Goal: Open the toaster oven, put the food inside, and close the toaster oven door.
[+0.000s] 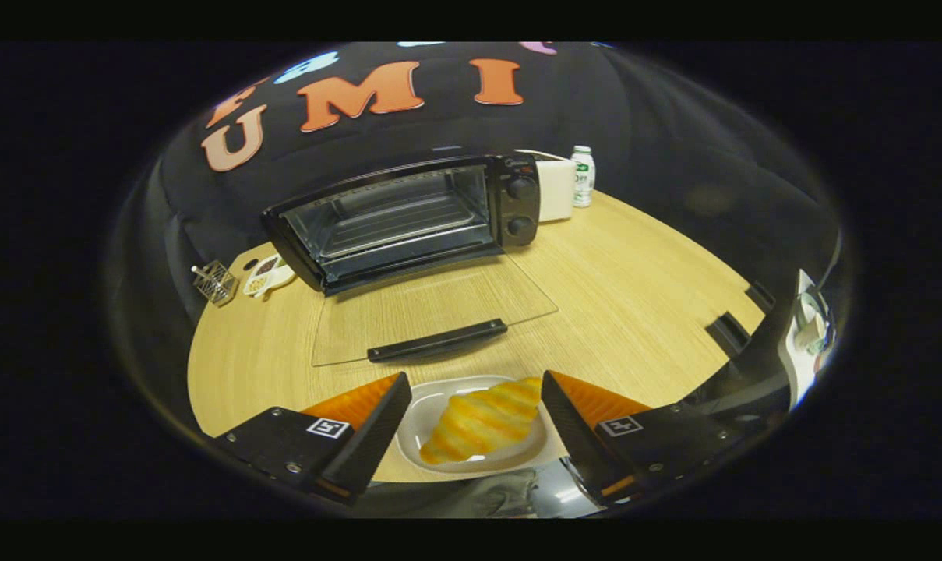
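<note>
Between the two fingers of the hand-held gripper (471, 389) lies a croissant (482, 421), golden and striped, resting on a shallow white plate (432, 405) at the near side of the wooden bench (634, 296). The fingers stand wide apart, one on each side of the plate, with clear gaps between their dark inner faces and the pastry; neither finger presses on the croissant, and whether their tips touch the plate's rim cannot be told. Each finger has an orange upper face and a black block behind it carrying a small square marker.

Just ahead of the fingers, the toaster oven (408, 218) sits on the bench with its glass door (432, 312) swung fully down, lying flat over the wood. The door's black handle (438, 340) runs along its near edge, a short way beyond the plate. Inside the open oven a wire rack shows in the cavity. Two round black knobs (520, 206) stand one above the other on the panel at the oven's right side.

Beside the oven on the right is a white boxy appliance (555, 189), and just past it a small white bottle (583, 176) stands upright. To the left of the oven, near the bench's edge, lie a small wire basket (215, 282) and a white item with a dark patch (266, 274), too small to identify.
</note>
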The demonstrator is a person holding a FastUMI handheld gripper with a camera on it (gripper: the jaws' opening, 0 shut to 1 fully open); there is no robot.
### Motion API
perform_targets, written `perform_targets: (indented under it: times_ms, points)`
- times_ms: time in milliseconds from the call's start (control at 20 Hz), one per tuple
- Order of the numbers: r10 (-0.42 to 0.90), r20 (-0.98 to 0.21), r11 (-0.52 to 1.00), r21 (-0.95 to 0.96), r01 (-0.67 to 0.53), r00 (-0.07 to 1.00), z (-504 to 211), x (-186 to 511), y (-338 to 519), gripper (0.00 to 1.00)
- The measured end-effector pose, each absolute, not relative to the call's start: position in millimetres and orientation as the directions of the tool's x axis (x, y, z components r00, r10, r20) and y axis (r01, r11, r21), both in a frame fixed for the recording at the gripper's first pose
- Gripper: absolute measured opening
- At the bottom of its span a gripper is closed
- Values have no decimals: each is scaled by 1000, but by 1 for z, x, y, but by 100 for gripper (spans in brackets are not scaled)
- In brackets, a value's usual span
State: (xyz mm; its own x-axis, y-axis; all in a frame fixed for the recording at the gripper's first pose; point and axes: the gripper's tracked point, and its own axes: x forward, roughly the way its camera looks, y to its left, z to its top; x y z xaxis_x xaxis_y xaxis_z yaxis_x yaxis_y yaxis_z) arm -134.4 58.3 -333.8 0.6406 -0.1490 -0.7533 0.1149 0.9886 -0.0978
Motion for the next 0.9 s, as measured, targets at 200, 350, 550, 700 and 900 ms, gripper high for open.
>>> perform_targets:
  times_ms: [200,350,550,700,900]
  points:
    - [-207,-753,973,-92,212,625,-342,-160,61,99]
    - [-254,-762,960,-124,252,596,-354,-182,62,99]
    - [-271,-793,945,-110,309,546,-378,-191,69,99]
    - [-297,-806,936,-140,323,512,-390,-195,71,99]
    - [-309,-825,927,-150,344,473,-406,-197,75,98]
